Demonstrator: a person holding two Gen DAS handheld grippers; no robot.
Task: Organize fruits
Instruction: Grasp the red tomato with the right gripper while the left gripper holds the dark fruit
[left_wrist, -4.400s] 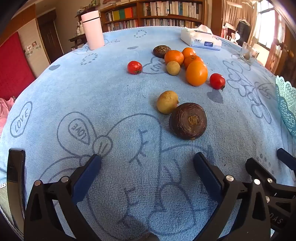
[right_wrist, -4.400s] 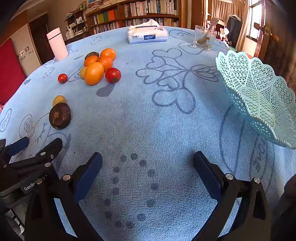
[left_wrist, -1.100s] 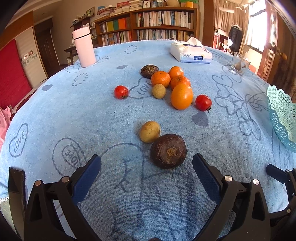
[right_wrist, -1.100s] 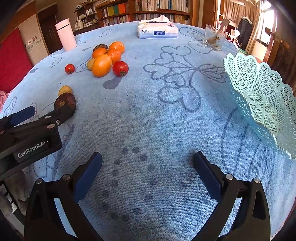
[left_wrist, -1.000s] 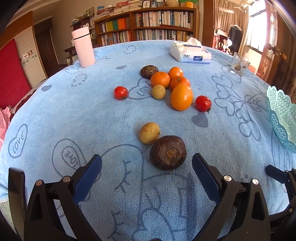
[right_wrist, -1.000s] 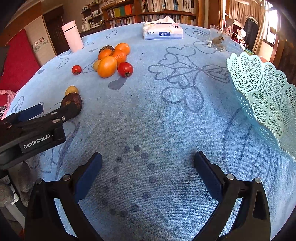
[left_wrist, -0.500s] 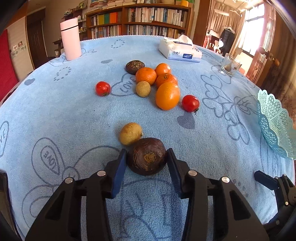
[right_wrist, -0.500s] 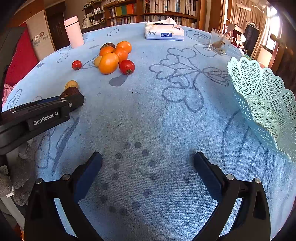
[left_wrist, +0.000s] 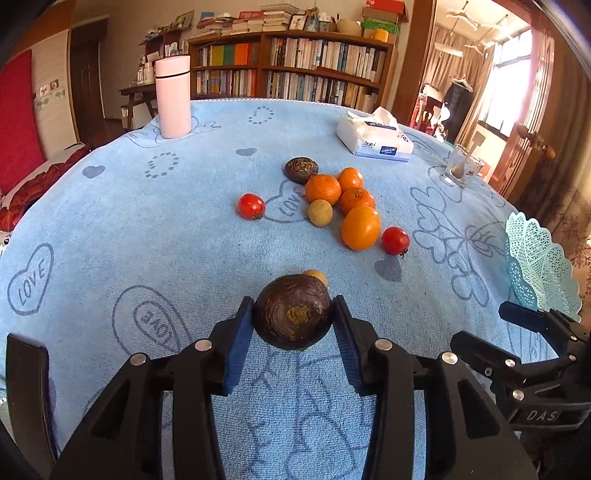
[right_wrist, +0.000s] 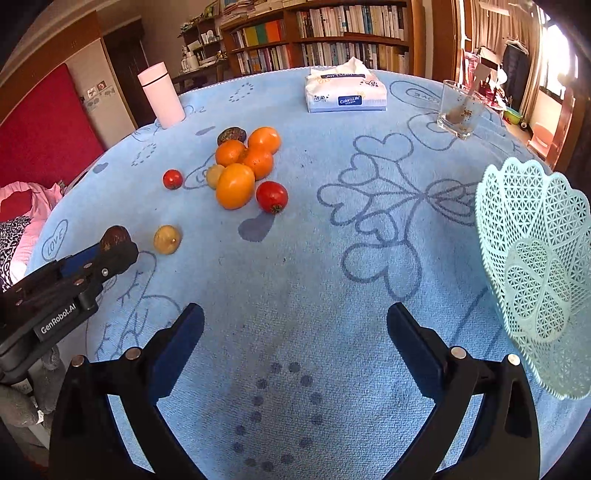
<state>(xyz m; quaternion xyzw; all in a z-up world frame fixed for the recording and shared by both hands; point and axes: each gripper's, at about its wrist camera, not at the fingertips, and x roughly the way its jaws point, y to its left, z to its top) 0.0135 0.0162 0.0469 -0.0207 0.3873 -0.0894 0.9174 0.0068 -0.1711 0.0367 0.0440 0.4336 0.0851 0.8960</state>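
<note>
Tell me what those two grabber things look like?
Both grippers, left and right, are black plastic frames with round silver bolts. Each finger ends in a ribbed blue pad. White letters read "GenRobot.AI" on the left one's side and "DAS" on the right one's. No cables or sleeves show.

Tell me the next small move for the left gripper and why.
Probably carry the dark round fruit toward the mint lattice basket. The left gripper is shut on it, pads pressing both sides, and the basket looks empty on the right of the blue cloth. The right gripper is open with nothing in it.
</note>
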